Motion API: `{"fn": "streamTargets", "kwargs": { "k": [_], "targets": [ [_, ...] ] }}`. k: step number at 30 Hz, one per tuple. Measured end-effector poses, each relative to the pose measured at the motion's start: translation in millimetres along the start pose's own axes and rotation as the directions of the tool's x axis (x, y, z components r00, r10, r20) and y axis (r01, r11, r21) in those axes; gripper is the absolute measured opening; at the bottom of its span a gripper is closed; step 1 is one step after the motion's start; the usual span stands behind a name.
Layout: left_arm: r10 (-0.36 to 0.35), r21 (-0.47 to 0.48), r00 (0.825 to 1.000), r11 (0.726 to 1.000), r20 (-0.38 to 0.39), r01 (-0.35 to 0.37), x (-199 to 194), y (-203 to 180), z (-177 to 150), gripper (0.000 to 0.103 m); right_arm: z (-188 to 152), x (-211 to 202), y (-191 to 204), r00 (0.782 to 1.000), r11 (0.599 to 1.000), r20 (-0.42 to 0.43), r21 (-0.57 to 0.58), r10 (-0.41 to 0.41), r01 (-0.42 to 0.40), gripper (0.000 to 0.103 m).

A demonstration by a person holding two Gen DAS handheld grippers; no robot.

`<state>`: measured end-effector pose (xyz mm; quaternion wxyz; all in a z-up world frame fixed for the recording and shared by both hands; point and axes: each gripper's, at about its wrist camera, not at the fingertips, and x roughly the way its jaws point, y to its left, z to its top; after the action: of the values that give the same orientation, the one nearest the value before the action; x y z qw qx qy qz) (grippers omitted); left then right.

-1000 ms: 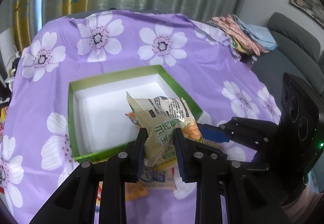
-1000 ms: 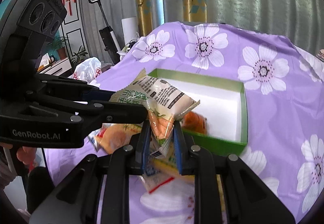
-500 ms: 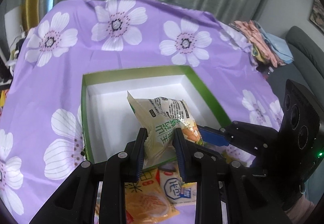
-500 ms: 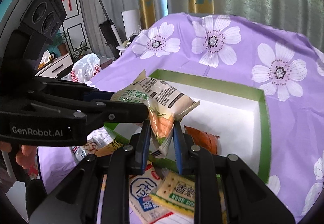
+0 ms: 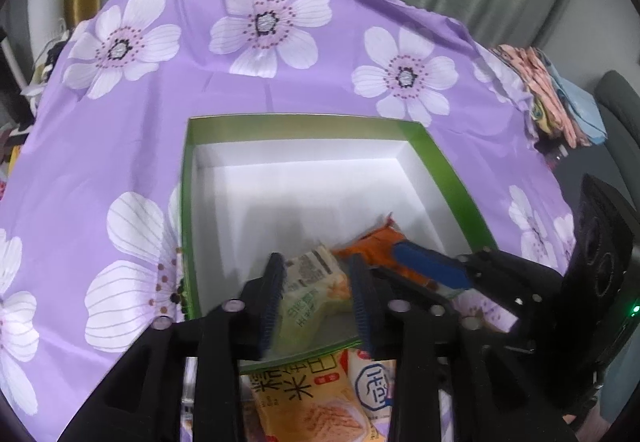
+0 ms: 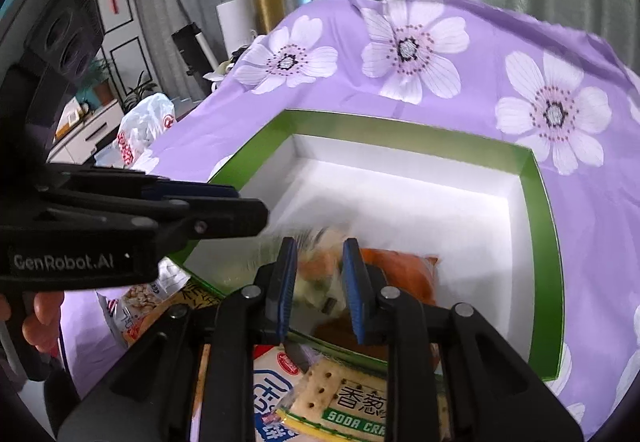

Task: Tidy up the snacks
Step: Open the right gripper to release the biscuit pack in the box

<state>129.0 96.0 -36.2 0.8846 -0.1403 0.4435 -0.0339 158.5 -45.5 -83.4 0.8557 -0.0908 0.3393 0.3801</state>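
Observation:
A pale green snack packet lies blurred at the near end of the green box, next to an orange packet. My left gripper straddles the pale packet with its jaws opening and a gap on each side. My right gripper is over the same blurred packet, jaws opening, pads no longer pinching it. Seen from the left wrist, the right gripper reaches in over the orange packet. The left gripper crosses the right wrist view above the box rim.
More snacks lie outside the box's near wall: a yellow cracker packet, a blue-and-white packet, a soda cracker pack. Purple flowered cloth covers the table. Folded clothes sit at the far right, a plastic bag beyond the left edge.
Both grippers moved forward and down over the box with the pale packet held between them. Their jaws have now spread and the packet has dropped into the box beside the orange one.

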Motion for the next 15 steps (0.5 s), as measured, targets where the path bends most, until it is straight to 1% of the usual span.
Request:
{"fn": "streamTargets", "kwargs": {
  "k": [1, 2, 3, 7, 8, 10, 12, 13, 15],
  "targets": [
    [0.007, -0.006, 1.000, 1.000, 0.002, -0.007, -1.0, 1.4, 0.2, 0.062, -0.7, -3.2, -1.6, 1.000, 1.000, 0.004, 0.006, -0.002, 0.002, 0.029],
    [0.014, -0.015, 1.000, 1.000, 0.007, -0.014, -3.6, 3.3, 0.0, 0.074, -1.1, -5.9, -2.5, 1.000, 1.000, 0.008, 0.011, -0.003, 0.003, 0.030],
    [0.014, -0.022, 1.000, 1.000, 0.011, -0.014, -6.0, 4.8, -0.3, 0.077, -1.9, -10.7, -4.0, 1.000, 1.000, 0.017, 0.017, -0.003, 0.002, 0.031],
    [0.013, -0.042, 1.000, 0.999, 0.016, -0.013, -19.2, 9.3, -3.0, 0.077, -7.9, -32.4, -10.5, 0.999, 0.999, 0.051, 0.042, -0.013, 0.011, 0.046],
    [0.015, -0.044, 1.000, 0.999, 0.019, -0.014, -23.3, 9.8, -4.0, 0.078, -9.6, -37.7, -11.8, 0.998, 0.999, 0.059, 0.048, -0.015, 0.012, 0.047],
    [0.016, -0.051, 1.000, 0.999, 0.019, -0.015, -29.5, 9.6, -6.3, 0.078, -14.9, -50.1, -14.4, 0.997, 0.998, 0.078, 0.060, -0.020, 0.015, 0.056],
    [0.010, -0.065, 1.000, 0.998, 0.022, -0.009, -38.2, 9.9, -11.0, 0.079, -21.8, -63.8, -15.9, 0.995, 0.997, 0.099, 0.074, -0.026, 0.019, 0.062],
    [0.006, -0.067, 1.000, 0.998, 0.024, -0.004, -41.9, 9.4, -13.3, 0.082, -25.9, -70.5, -16.5, 0.994, 0.997, 0.108, 0.080, -0.028, 0.019, 0.065],
    [-0.005, -0.073, 1.000, 0.997, 0.029, 0.007, -50.2, 7.9, -20.5, 0.083, -35.1, -84.1, -18.5, 0.993, 0.996, 0.117, 0.090, -0.037, 0.026, 0.067]
  ]
}}
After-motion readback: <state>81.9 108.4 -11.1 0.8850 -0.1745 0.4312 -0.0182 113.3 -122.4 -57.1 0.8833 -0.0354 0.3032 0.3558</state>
